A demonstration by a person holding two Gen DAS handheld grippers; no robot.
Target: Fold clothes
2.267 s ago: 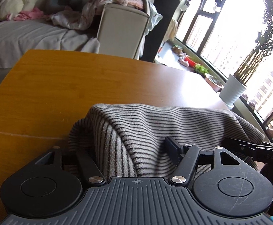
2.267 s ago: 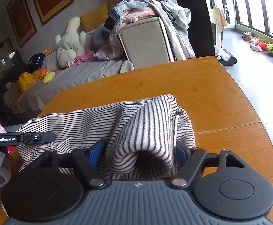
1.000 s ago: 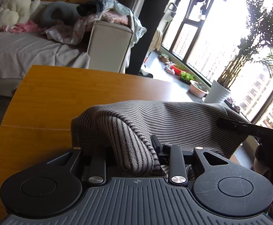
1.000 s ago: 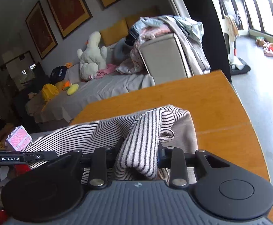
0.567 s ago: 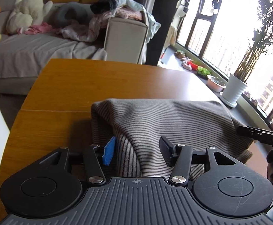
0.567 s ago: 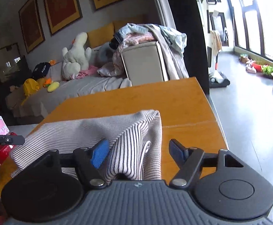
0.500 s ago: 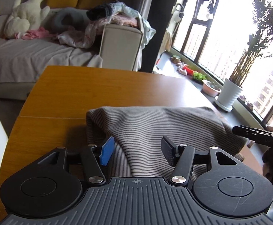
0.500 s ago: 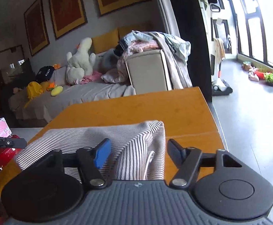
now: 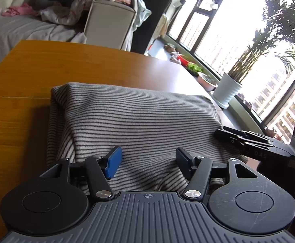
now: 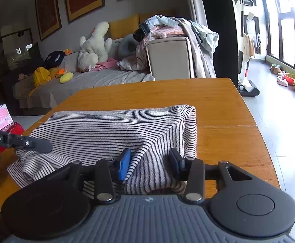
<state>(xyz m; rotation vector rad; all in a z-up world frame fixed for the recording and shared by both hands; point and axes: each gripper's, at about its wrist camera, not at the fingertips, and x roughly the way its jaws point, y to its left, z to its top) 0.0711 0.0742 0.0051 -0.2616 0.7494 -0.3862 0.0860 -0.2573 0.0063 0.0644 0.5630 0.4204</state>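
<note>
The striped garment (image 9: 139,119) lies folded in a soft bundle on the wooden table (image 9: 70,60), near its front edge. The left gripper (image 9: 148,159) and right gripper (image 10: 148,161) both hover at the garment's near side, fingers apart, gripping nothing. It looks like light, limp knit that sags and bunches. A doubled edge or corner seems the best hold, though the layers underneath are hidden.

Both tools (image 9: 147,158) (image 10: 150,162) apart now — garment (image 9: 135,117) released

Garment (image 9: 135,119) on table (image 9: 52,60) — sofa (image 10: 98,81) behind.
</note>
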